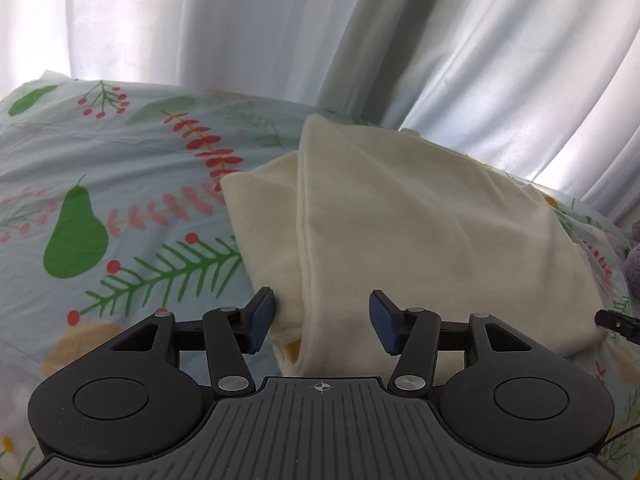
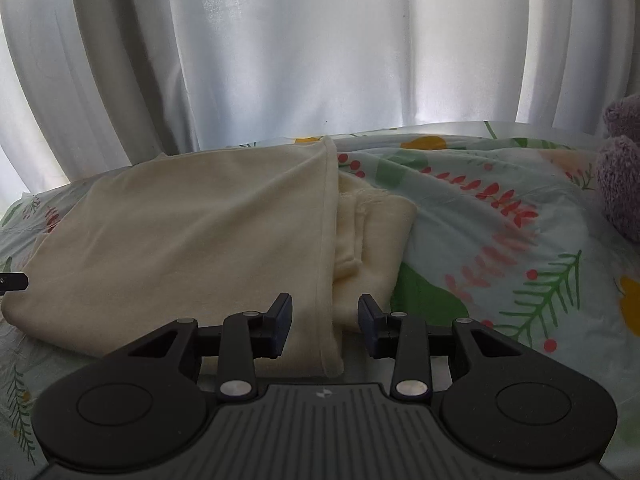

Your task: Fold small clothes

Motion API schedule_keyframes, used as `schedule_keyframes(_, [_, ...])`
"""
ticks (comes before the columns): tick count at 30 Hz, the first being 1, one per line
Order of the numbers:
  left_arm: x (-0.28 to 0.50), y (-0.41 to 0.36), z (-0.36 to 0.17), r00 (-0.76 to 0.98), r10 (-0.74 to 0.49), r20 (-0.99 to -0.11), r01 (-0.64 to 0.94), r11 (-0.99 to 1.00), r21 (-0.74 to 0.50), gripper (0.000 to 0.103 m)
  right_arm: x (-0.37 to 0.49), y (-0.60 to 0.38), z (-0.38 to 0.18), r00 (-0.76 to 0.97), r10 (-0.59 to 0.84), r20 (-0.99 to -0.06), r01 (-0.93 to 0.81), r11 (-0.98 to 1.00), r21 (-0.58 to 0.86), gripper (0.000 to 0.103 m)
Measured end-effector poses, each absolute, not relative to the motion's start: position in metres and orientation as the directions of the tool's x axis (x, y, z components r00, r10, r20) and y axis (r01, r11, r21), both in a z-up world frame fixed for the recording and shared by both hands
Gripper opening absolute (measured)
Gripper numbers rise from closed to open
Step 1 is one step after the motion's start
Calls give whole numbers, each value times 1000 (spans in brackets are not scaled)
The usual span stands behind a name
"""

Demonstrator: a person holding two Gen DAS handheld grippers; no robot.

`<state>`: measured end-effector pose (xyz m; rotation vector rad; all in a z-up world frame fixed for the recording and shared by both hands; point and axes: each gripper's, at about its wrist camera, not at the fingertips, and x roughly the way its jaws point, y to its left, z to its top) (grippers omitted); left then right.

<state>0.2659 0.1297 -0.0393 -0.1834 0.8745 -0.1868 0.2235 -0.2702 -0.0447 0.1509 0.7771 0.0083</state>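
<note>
Left gripper (image 1: 322,322) spread wide, blue pads (image 1: 262,320) standing to either side of the near edge of a cream garment (image 1: 420,232); nothing pinched between them. A folded edge of the cloth runs from 6 o'clock up to 12 in the left wrist view, passing between the fingers. Whether the pads touch the cloth cannot be told.

Right gripper (image 2: 325,326) likewise spread, dark pads (image 2: 282,326) flanking the garment's (image 2: 192,224) hemmed edge, which runs from 6 toward 12 o'clock in the right wrist view. Nothing gripped.

Garment lies folded on a pale blue bedsheet (image 1: 120,168) printed with green pears, red berries and fern sprigs. In the right wrist view the main folded panel spreads toward 9 o'clock, and a smaller tucked layer with a seamed edge (image 2: 372,232) shows at about 1 o'clock of the fingers, under the top panel.

Each gripper's tip shows in the other's view: a black tip at 3 o'clock in the left view (image 1: 618,324), at 9 o'clock in the right (image 2: 12,282), both by the garment's near edge.

White curtain (image 2: 304,48) hangs behind the bed, backlit. Purple fuzzy plush item (image 2: 622,168) at 3 o'clock on the sheet (image 2: 500,184), well apart from the garment.
</note>
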Motion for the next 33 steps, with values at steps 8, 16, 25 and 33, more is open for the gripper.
schedule_keyframes(8, [268, 137, -36, 626, -221, -747, 42, 967, -251, 11, 217, -264, -46, 702, 65, -709, 20, 994, 111, 7])
schedule_keyframes(16, [262, 146, -33, 636, -228, -737, 14, 959, -285, 9, 214, -283, -46, 713, 50, -699, 111, 977, 183, 6])
schedule_keyframes(25, [259, 168, -37, 659, -229, -716, -53, 936, -348, 56, 207, -259, -35, 760, -110, -640, 152, 988, 10, 16])
schedule_keyframes(33, [280, 171, -61, 610, -341, -715, -86, 869, -488, 57, 214, -208, -22, 810, 70, -583, -27, 996, 81, 18])
